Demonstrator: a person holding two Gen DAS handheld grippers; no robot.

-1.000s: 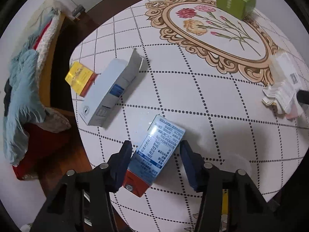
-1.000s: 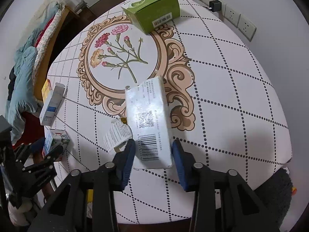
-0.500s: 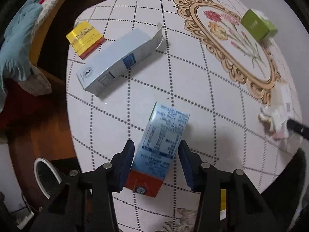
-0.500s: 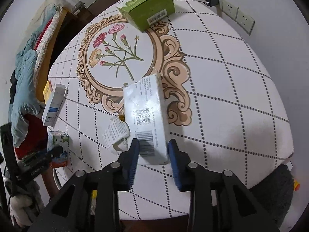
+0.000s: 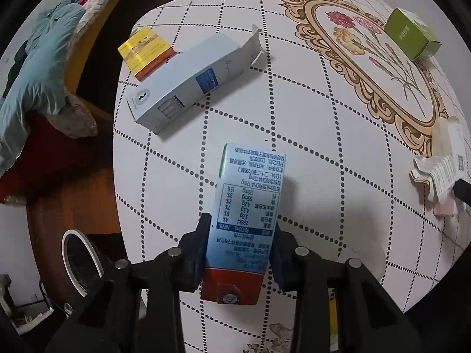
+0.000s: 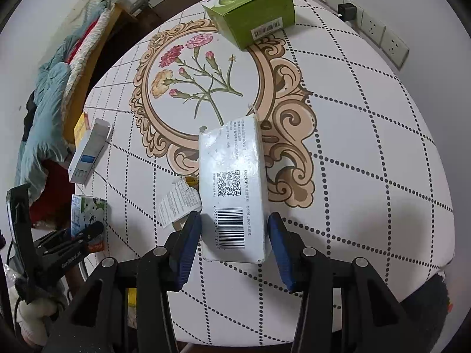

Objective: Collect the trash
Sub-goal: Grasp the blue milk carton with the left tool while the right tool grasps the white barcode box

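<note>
My left gripper (image 5: 240,229) is shut on a blue milk carton (image 5: 247,203) with a red bottom, held above the table near its left edge. My right gripper (image 6: 234,229) is shut on a white box (image 6: 232,188) with a barcode and QR code, also held over the table. A grey-white carton (image 5: 188,82), a yellow pack (image 5: 144,53), a green box (image 6: 253,11) and crumpled paper (image 6: 176,203) lie on the table. The left gripper and its carton also show at the left of the right wrist view (image 6: 85,226).
The round white table (image 6: 368,123) has a floral centre and dotted grid. A white bin rim (image 5: 79,259) stands on the floor left below the table. A bed with blue bedding (image 5: 35,73) is at far left. Wall sockets (image 6: 374,29) are behind.
The left gripper closed on the milk carton and lifted it, swinging toward the table's left edge. The right gripper closed on the white box and raised it slightly.
</note>
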